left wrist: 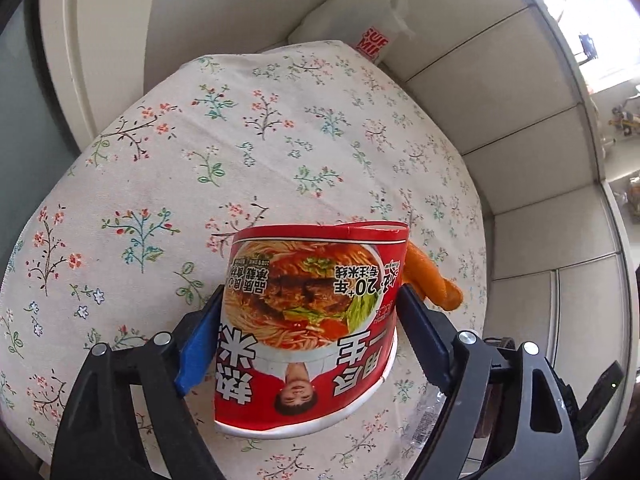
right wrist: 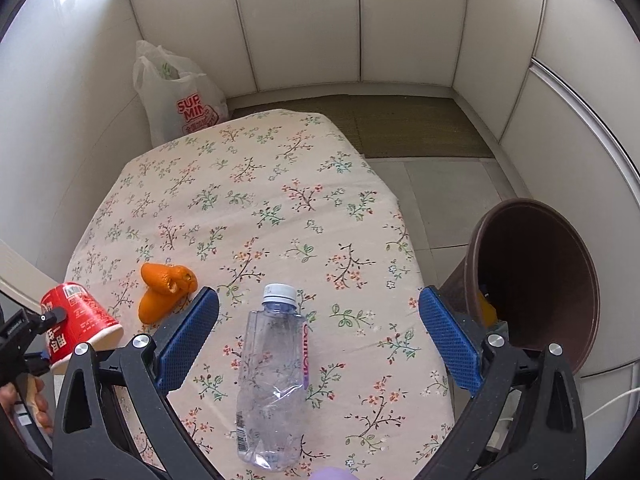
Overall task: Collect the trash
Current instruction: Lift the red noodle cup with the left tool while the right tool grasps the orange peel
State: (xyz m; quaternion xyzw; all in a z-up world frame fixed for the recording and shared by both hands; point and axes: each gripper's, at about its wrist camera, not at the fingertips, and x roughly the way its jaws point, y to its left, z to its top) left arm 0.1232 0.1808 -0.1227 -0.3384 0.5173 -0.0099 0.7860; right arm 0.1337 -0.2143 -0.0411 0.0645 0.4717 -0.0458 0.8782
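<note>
A red instant noodle cup point(left wrist: 308, 320) sits upside down between the jaws of my left gripper point(left wrist: 311, 291), and both blue pads press its sides. In the right wrist view the same cup point(right wrist: 78, 320) hangs tilted at the table's left edge. Orange peel point(right wrist: 166, 288) lies on the cloth just beyond it, and shows behind the cup point(left wrist: 434, 284) in the left wrist view. A clear empty plastic bottle point(right wrist: 272, 380) with a pale cap lies on the cloth between the wide-apart fingers of my right gripper point(right wrist: 319, 296), touching neither pad.
The table wears a floral cloth point(right wrist: 280, 200). A brown bin point(right wrist: 560, 272) stands on the floor off the table's right edge, with something yellow inside. A white plastic bag point(right wrist: 180, 100) leans in the far left corner. A hand point(right wrist: 36, 396) holds the left gripper's handle.
</note>
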